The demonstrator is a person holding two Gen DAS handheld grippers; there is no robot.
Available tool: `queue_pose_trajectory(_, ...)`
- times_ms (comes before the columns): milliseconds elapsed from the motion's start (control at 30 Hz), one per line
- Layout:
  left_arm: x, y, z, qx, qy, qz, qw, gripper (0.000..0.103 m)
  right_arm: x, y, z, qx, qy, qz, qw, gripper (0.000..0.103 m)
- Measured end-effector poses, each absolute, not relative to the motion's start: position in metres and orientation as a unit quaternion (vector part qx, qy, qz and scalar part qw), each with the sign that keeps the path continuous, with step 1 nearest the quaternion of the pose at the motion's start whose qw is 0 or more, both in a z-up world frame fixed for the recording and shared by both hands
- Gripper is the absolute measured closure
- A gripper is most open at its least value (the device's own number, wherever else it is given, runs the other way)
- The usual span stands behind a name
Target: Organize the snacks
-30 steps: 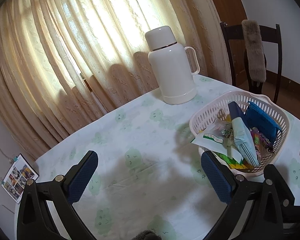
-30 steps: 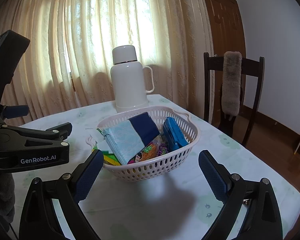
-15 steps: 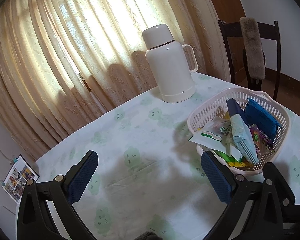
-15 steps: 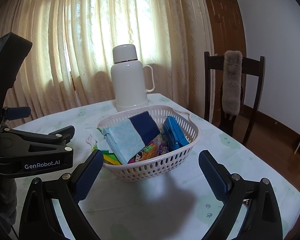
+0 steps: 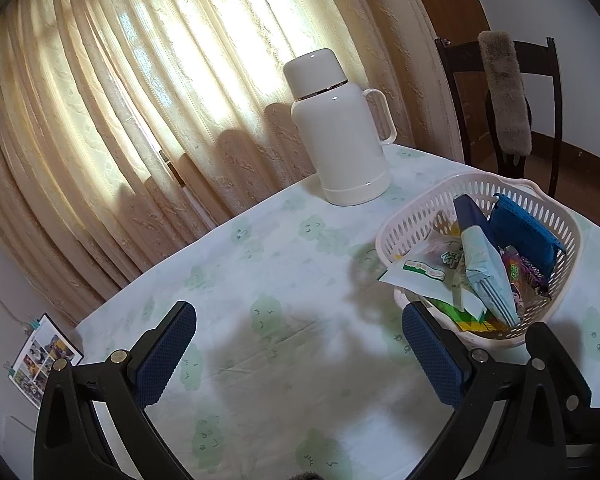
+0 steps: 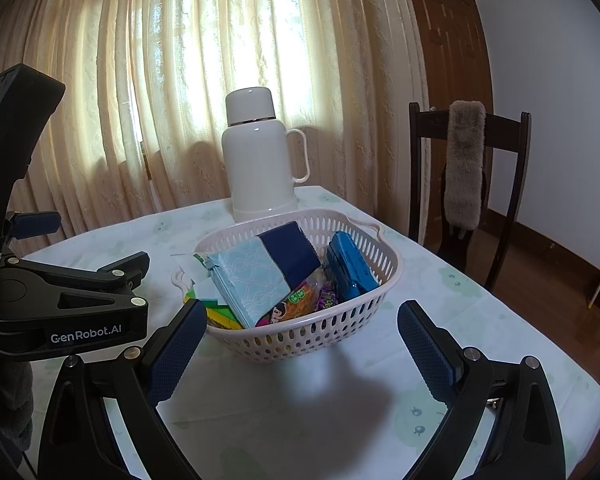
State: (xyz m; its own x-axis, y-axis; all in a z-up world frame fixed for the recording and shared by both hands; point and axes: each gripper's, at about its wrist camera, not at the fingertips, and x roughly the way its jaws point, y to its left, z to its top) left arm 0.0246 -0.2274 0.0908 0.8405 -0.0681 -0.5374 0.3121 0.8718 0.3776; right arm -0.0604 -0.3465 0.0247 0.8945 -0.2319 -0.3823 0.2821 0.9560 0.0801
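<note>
The snacks all lie packed in the white basket [image 6: 300,336] at the middle of the bench [image 6: 340,408], just near of the white flask [image 6: 260,160]: a pale blue-and-navy packet [image 6: 268,272] on top, a blue packet [image 6: 350,268] to its right. Both grippers hover empty, the right gripper [image 6: 298,352] with jaws wide apart in front of the basket, the left gripper [image 5: 300,356] equally spread to its left. This looks like a pause between steps (or the finish). Any next move would call for lowering one gripper onto a chosen packet.
</note>
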Motion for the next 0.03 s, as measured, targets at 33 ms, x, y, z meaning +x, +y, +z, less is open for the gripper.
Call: queue_pose_trajectory(33, 0.0247, -0.2278, 0.0909, 0.232, 0.264, -0.102, 0.931, 0.000, -0.0604, -0.3465, 0.0248, 0.067, 0.188, -0.132, 0.971, 0.007)
